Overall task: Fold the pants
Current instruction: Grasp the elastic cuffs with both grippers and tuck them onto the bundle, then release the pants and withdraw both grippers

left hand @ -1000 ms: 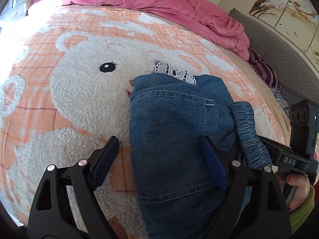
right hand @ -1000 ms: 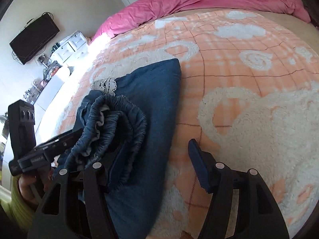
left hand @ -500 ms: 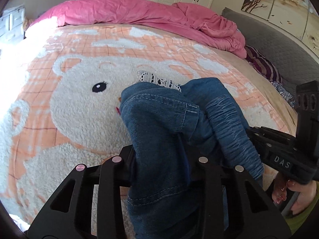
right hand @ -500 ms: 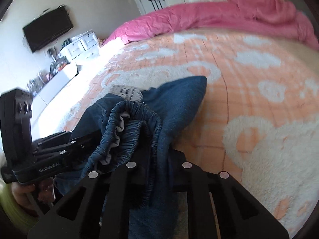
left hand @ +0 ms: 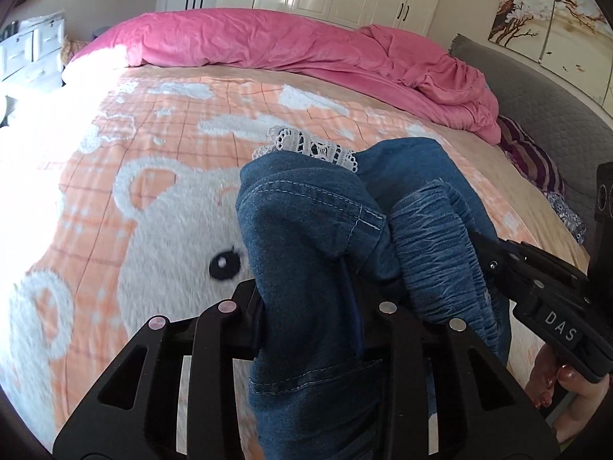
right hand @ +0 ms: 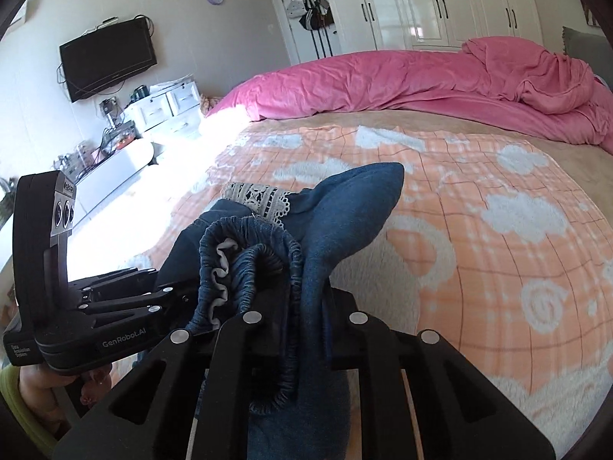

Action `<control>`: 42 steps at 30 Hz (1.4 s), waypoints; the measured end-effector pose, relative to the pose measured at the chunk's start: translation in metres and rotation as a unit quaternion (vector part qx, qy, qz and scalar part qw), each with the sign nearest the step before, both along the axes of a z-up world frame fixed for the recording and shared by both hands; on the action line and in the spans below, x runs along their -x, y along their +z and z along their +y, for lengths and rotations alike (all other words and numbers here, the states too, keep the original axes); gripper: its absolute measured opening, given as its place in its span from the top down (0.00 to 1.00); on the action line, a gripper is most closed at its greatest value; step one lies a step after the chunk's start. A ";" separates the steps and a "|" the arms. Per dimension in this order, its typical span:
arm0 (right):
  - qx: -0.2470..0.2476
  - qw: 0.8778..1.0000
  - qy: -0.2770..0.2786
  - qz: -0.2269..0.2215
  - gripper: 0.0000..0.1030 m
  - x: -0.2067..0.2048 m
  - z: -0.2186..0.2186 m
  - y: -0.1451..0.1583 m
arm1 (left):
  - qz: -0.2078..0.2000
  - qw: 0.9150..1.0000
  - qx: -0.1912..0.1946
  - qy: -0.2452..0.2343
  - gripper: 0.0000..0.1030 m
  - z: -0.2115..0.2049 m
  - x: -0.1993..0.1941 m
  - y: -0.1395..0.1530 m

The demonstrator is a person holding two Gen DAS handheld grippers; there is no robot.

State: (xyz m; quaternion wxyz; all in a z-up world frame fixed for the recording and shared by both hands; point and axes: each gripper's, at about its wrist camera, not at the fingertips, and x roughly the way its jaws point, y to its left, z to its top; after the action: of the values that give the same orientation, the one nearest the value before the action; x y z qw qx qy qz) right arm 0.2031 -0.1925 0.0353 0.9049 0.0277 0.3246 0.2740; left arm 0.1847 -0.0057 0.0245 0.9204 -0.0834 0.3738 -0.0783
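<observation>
The blue denim pants (left hand: 306, 237) with white lace trim (left hand: 314, 149) and an elastic waistband (left hand: 436, 241) are bunched and lifted above the bed. My left gripper (left hand: 306, 306) is shut on the denim fabric near a stitched seam. My right gripper (right hand: 302, 314) is shut on the waistband (right hand: 249, 264) end of the pants (right hand: 345, 207). Each gripper shows in the other's view, the right one (left hand: 536, 299) at right, the left one (right hand: 115, 299) at left. The pants' lower part hangs hidden below the grippers.
The bed carries an orange and white fleece bear blanket (left hand: 161, 199). A rumpled pink duvet (left hand: 306, 46) lies along the far side. A grey headboard (left hand: 555, 115) is at right. A TV (right hand: 107, 57) and white drawers (right hand: 164, 107) stand by the left wall.
Both grippers went from open around the pants to shut on them. They have lifted the pants off the blanket, and both views now tilt up toward the room.
</observation>
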 end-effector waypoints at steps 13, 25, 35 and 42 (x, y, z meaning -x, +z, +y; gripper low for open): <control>0.046 0.991 -0.061 0.111 0.79 -0.073 -0.001 -0.064 | 0.043 0.999 -0.028 0.015 0.71 0.004 -0.052 -0.037; 0.065 0.987 -0.111 0.100 0.37 -0.055 -0.023 -0.061 | 0.041 0.998 -0.019 0.034 0.43 0.019 -0.034 -0.038; 0.070 0.987 -0.134 0.048 0.26 -0.022 -0.039 -0.039 | 0.029 0.998 -0.003 0.054 0.30 0.037 0.000 -0.024; 0.062 0.988 -0.141 0.013 0.15 0.006 -0.041 -0.024 | 0.006 0.998 -0.014 0.064 0.24 0.041 0.032 -0.013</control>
State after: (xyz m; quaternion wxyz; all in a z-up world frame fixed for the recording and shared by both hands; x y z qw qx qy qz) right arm 0.1974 -0.2339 0.0113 0.9301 0.0202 0.3456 0.1226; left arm 0.1527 0.0357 0.0118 0.9226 -0.0945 0.3739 -0.0133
